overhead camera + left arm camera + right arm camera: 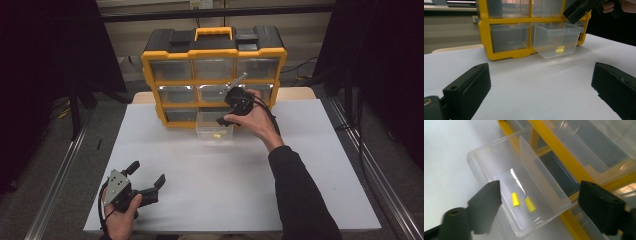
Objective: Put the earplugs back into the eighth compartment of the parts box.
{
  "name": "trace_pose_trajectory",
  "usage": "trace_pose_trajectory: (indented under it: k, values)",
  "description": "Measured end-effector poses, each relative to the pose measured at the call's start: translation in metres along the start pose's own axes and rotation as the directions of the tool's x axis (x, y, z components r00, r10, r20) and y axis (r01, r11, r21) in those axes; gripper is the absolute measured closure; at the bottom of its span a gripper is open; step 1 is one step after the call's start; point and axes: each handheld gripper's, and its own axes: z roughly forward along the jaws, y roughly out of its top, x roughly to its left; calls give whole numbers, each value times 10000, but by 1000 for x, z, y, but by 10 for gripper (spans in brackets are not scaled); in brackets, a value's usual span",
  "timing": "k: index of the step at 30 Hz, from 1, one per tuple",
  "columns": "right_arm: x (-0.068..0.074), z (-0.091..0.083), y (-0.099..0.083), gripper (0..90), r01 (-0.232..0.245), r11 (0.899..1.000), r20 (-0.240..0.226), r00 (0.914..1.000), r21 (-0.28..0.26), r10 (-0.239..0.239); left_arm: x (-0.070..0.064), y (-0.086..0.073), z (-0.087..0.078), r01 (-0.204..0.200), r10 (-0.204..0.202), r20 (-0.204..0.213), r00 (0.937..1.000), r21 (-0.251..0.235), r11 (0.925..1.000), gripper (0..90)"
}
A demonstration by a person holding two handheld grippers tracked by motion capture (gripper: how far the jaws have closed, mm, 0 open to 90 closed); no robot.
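yellow-and-black organizer (214,52), clear drawer (499,165), two yellow, perhaps foam, plugs (515,199), white table (225,180).

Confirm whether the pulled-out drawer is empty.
No, two yellow earplugs lie on the bottom of the clear drawer, seen in the right gripper view.

Clear plastic drawer (214,129), pulled out from bottom middle slot of yellow-black organizer (214,75), front resting on white table. Inside: two small yellow earplugs (523,201), side by side, apart.
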Motion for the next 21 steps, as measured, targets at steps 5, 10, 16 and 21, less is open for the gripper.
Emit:
trace_pose_trajectory:
  k: [5, 10, 16, 21]
  values:
    - [1, -7, -11, 81, -277, 9970, 134, 9995, -720, 288, 0, 0, 0, -11, 11, 7, 10000, 9, 10000, 25]
    - [3, -14, -23, 42, -464, 9915, 319, 9982, -1217, 506, 1, 0, 0, 33, -33, -73, 10000, 11, 10000, 25]
    - [4, -20, -41, 39, -794, 9773, 717, 9929, -1966, 951, 1, 0, 0, -8, 8, -77, 10000, 2, 10000, 25]
    - [10, -25, -52, 38, -1007, 9618, 866, 9882, -2546, 1264, -1, 0, 0, 33, -33, -91, 10000, -86, 10000, 25]
